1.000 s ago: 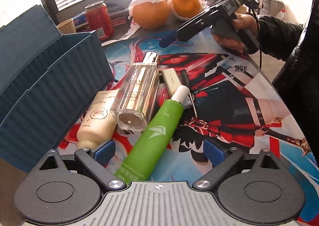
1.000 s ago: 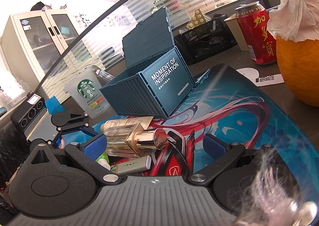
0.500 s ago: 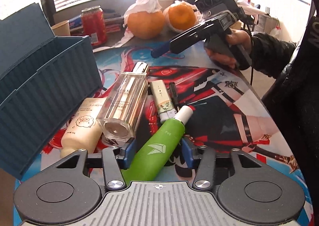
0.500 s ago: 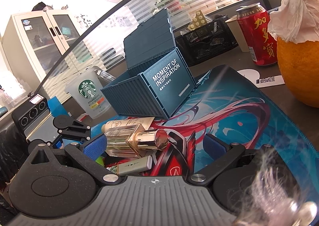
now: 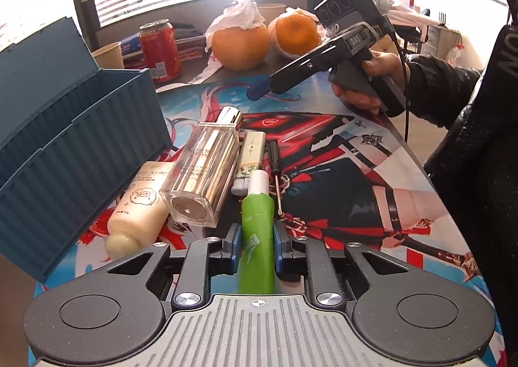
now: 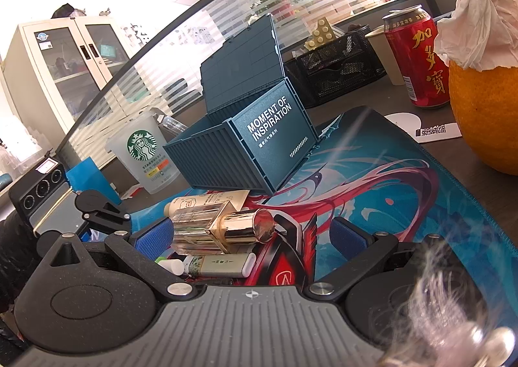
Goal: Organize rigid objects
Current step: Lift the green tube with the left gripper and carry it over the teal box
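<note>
- Closing over the last second, my left gripper (image 5: 257, 249) now pinches the green tube (image 5: 257, 237) lying on the printed mat (image 5: 356, 205), beside the blue container box (image 5: 81, 153).
- Only my right wrist view shows my right gripper (image 6: 249, 234) spread wide, empty.

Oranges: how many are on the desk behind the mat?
2. One orange with tissue on top stands behind the mat's far edge; the second orange sits just right of it. More may be hidden behind them.
</note>
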The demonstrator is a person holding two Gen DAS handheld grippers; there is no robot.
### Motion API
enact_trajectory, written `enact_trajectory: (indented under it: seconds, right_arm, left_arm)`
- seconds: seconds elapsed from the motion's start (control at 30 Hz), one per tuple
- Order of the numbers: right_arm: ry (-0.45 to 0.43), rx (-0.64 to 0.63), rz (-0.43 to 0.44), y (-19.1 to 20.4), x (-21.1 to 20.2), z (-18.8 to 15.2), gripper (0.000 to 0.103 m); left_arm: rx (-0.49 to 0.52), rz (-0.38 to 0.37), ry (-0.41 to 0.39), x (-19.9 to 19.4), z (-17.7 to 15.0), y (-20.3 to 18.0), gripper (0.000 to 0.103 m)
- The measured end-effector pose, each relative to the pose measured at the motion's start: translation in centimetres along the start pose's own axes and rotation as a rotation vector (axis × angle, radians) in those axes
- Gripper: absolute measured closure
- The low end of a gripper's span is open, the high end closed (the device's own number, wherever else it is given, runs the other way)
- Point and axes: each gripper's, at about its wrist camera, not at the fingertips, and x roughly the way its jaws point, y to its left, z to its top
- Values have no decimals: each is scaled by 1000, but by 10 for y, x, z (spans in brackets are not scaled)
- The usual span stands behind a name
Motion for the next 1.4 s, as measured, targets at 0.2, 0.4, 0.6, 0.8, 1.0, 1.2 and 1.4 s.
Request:
enact_trajectory:
  seconds: [0.2,0.4,0.6,0.8,1.0,1.2,1.4]
  right_arm:
    - [-1,0,1,0,0,0,0]
    - [-1,-1,1,0,0,0,0]
    - [0,0,2,0,0,0,0]
    - [2,2,5,0,0,1,0]
    - [1,2,5,0,0,1,0]
    - [0,1,5,0,0,1,0]
    - [-2,-2,9,1,1,1,0]
  left_arm:
    - [13,40,-11,-11,3,0,85]
    - [70,110,-31,-32,21,6,87]
    - [129,153,-55,-50,47,17,87]
    - [171,175,-55,-60,72,35,87]
    - [186,187,-92,-62,90,51,88]
    - [150,209,-151,-65,99,70,88]
    - [127,224,-202,-67,107,84,88]
